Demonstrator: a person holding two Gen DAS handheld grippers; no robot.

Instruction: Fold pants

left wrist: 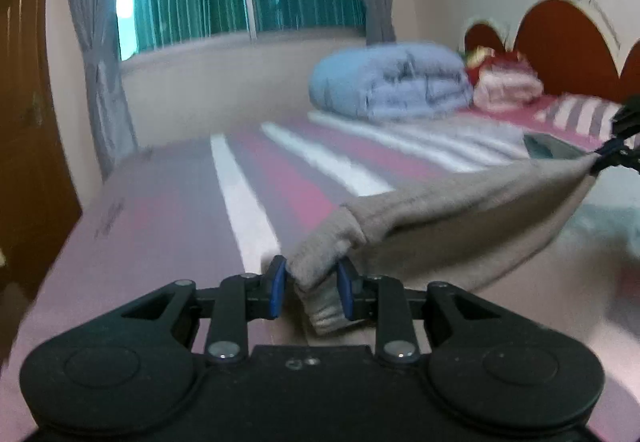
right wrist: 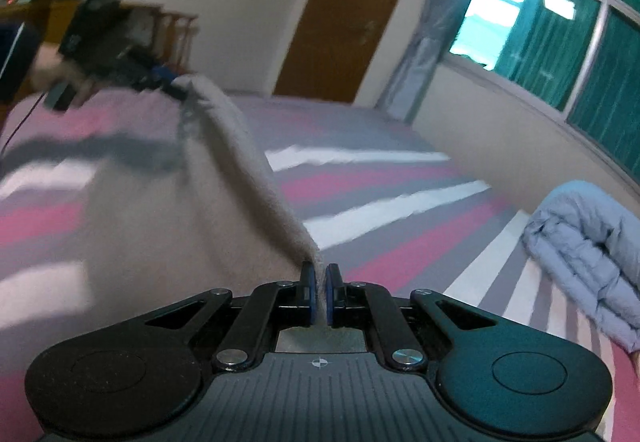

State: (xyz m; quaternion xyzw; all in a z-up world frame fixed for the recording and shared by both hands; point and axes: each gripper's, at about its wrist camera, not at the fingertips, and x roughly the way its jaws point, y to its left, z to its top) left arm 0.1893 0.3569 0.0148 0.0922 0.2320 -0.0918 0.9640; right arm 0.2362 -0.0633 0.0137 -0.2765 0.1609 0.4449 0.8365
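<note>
Left wrist view: left tool (left wrist: 311, 292), blue pads, clamped on the ribbed cuff of beige knit pants (left wrist: 460, 218). The soft, fleecy fabric stretches toward 3 o'clock, lifted over the striped bed sheet (left wrist: 248, 202), to the right tool (left wrist: 618, 152). Rolled blue quilt (left wrist: 390, 82) at 1 o'clock. Writing along the sheet's edge is blurred and unreadable.

Right wrist view: right tool (right wrist: 319, 292) pinched nearly closed on a thin fabric edge. Pants (right wrist: 224, 178) run toward 10 o'clock to the left tool (right wrist: 168, 80).

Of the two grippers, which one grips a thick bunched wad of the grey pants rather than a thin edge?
The left gripper: a thick ribbed cuff of the grey fleece pants fills it. The right gripper pinches only a thin edge.
</note>
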